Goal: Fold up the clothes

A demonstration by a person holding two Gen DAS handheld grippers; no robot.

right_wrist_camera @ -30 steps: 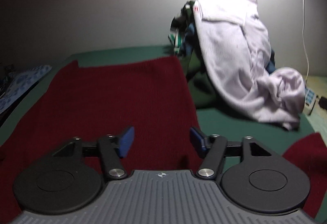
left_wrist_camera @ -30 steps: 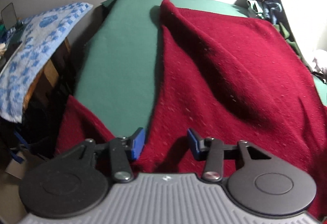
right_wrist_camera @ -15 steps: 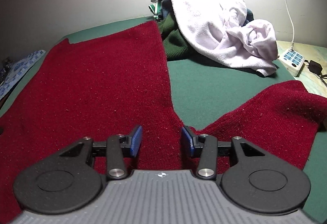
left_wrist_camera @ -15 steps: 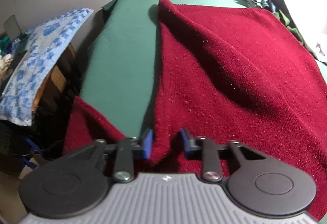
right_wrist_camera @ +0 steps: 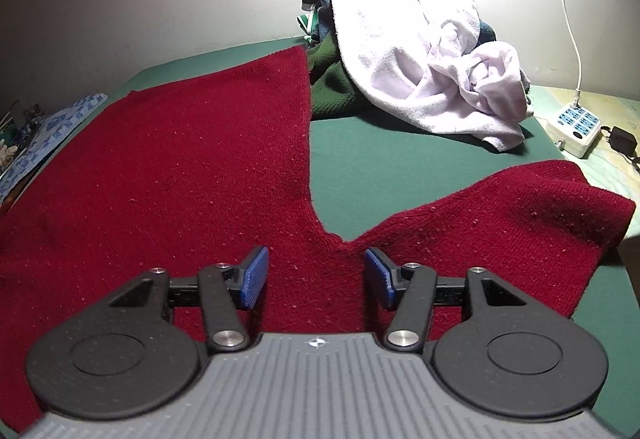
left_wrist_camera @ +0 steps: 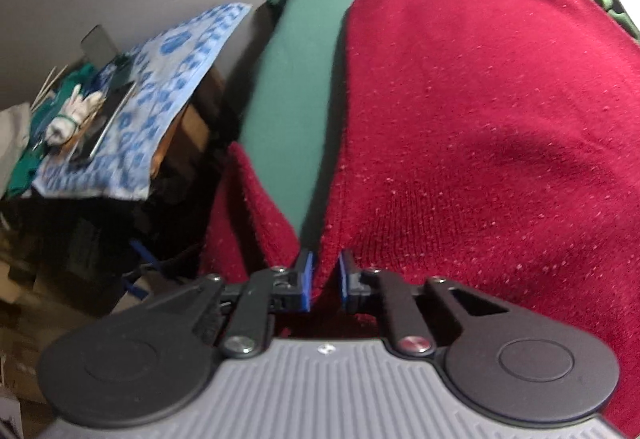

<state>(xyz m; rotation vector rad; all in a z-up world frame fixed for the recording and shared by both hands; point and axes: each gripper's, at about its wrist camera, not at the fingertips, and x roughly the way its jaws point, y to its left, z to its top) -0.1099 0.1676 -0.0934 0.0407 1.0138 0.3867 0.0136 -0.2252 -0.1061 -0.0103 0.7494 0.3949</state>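
Both moved: left claw (left_wrist_camera: 324, 281) now pinches sweater (left_wrist_camera: 480, 119), right claw (right_wrist_camera: 317, 279) reopened.

left tool (left_wrist_camera: 323, 281) pinched narrow, right tool (right_wrist_camera: 316, 277) spread

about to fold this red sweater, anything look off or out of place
Mostly the sleeves. The red sweater lies flat on the green table, but one sleeve droops over the table's edge, beside the left gripper pinching the fabric. Behind it sits an unfolded pile topped by a white garment.
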